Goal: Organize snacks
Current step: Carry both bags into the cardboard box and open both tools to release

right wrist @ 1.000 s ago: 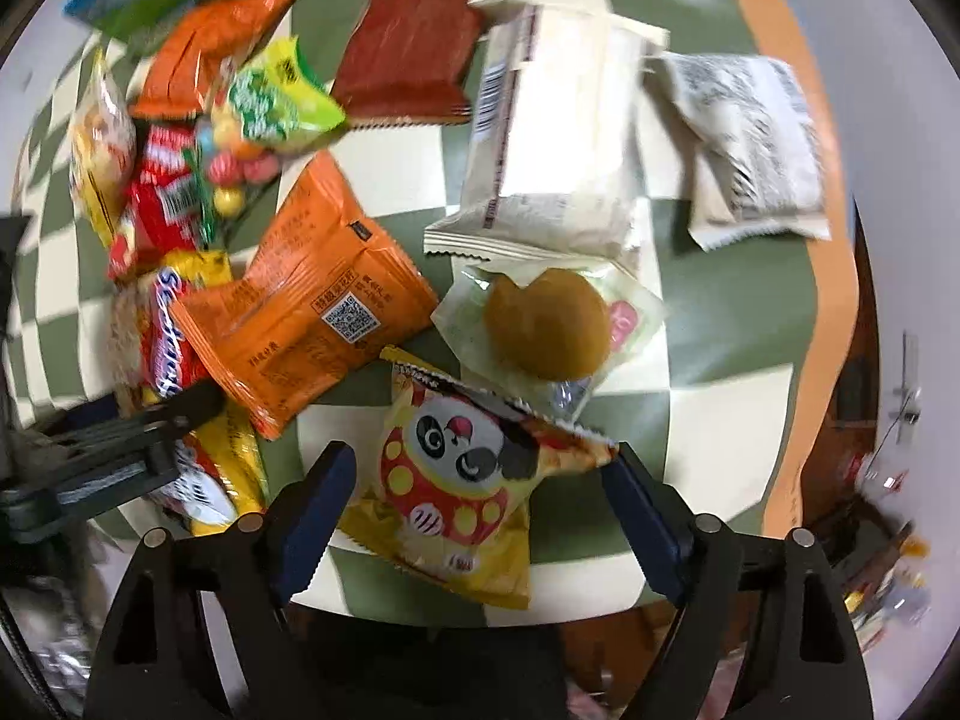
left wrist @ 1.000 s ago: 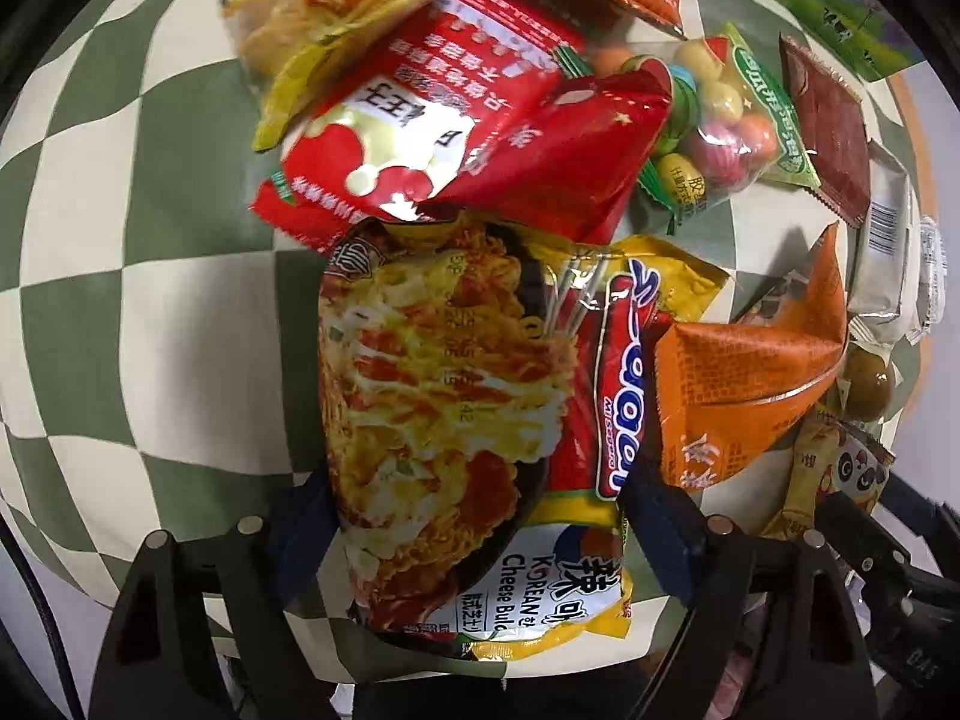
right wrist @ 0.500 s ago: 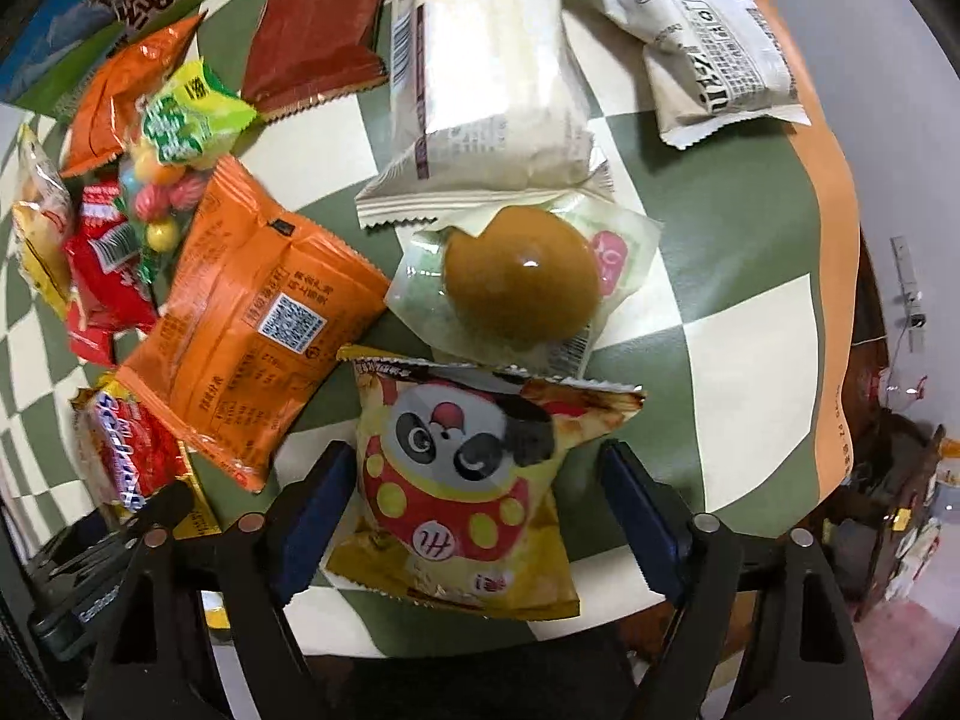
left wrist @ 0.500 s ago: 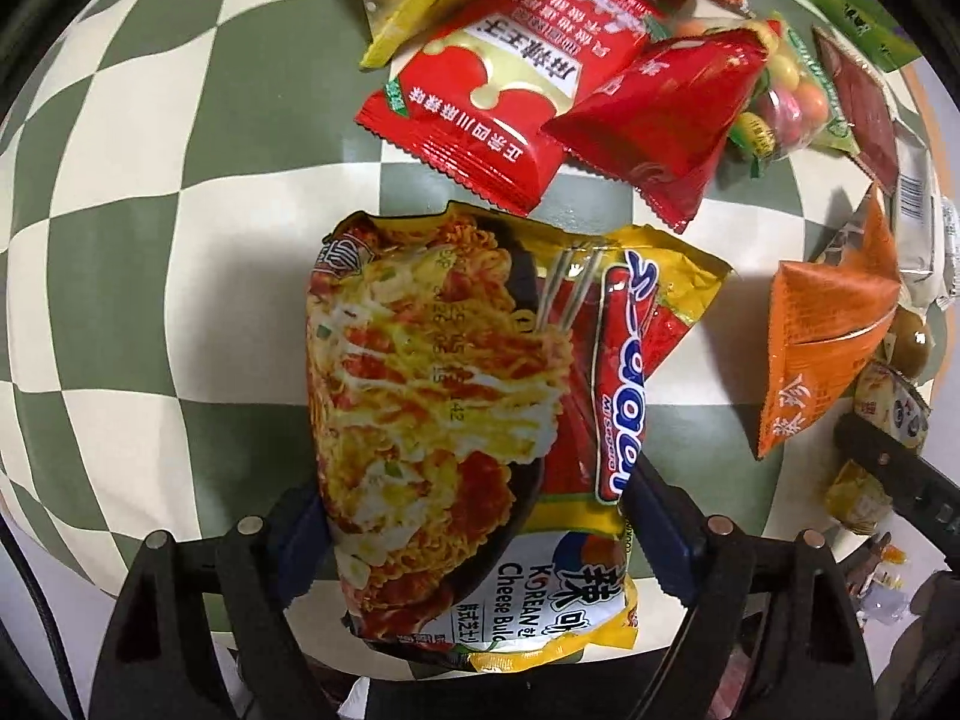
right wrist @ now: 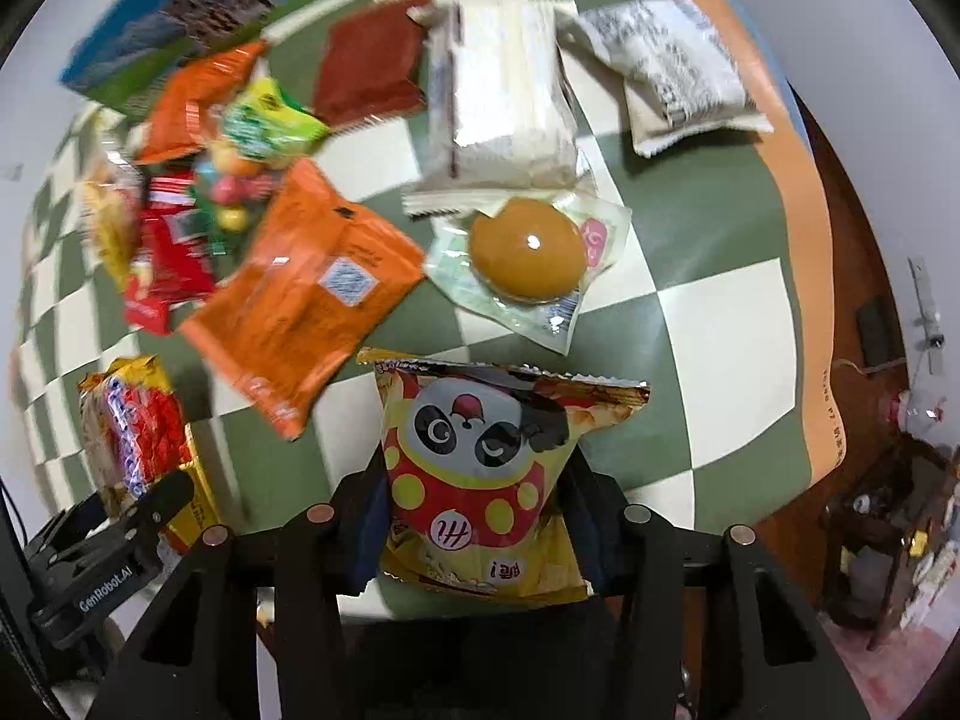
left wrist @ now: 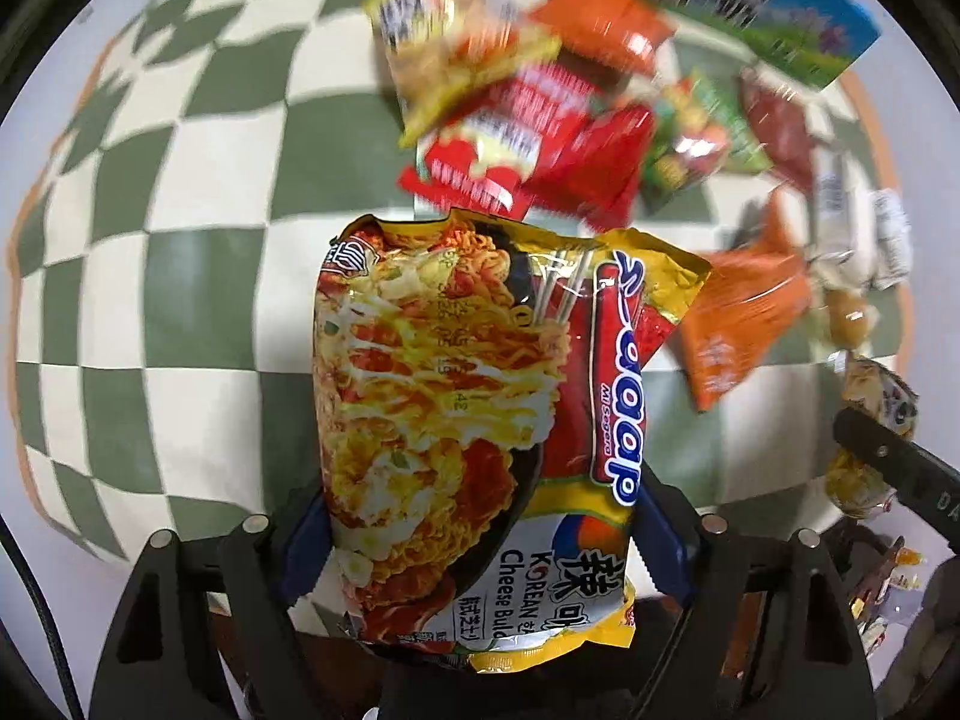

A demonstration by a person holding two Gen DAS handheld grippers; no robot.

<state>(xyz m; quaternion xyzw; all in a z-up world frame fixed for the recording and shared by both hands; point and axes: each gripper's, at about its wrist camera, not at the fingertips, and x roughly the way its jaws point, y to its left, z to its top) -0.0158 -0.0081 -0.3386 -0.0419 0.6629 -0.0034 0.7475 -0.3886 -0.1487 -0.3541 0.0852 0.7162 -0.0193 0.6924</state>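
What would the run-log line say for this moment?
left gripper: shut on noodle packet | right gripper: shut on panda snack bag | pile on checkered cloth

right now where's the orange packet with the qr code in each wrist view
Left wrist view: the orange packet lies right of centre, blurred, just right of the noodle pack held in the left gripper.
Right wrist view: it lies left of centre, code side up, up and left of the panda bag held in the right gripper.
Shared landmark: the round brown bun in clear wrap.
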